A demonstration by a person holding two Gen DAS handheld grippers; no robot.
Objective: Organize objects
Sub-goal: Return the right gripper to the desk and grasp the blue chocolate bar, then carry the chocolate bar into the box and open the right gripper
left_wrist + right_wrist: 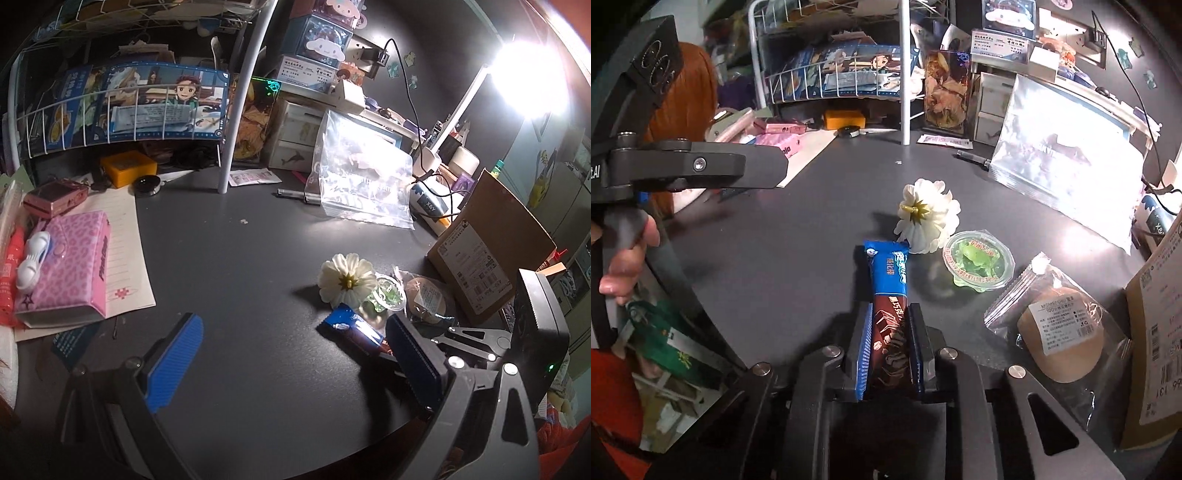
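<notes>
While our right gripper (890, 347) is pinching the snack bar (888, 291) lying on the desk (798, 240), its length is running straight ahead toward the white flower (929, 218); our left gripper (295, 363) is hanging spread beside it.

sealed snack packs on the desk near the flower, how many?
3: chocolate wafer bar clamped in the right gripper; green jelly cup right of the flower; bagged round cake further right. More may be hidden.

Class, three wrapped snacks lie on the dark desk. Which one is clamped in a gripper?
The blue-and-brown chocolate bar, shut between the right gripper pads. The green jelly cup and bagged bun lie free.
</notes>
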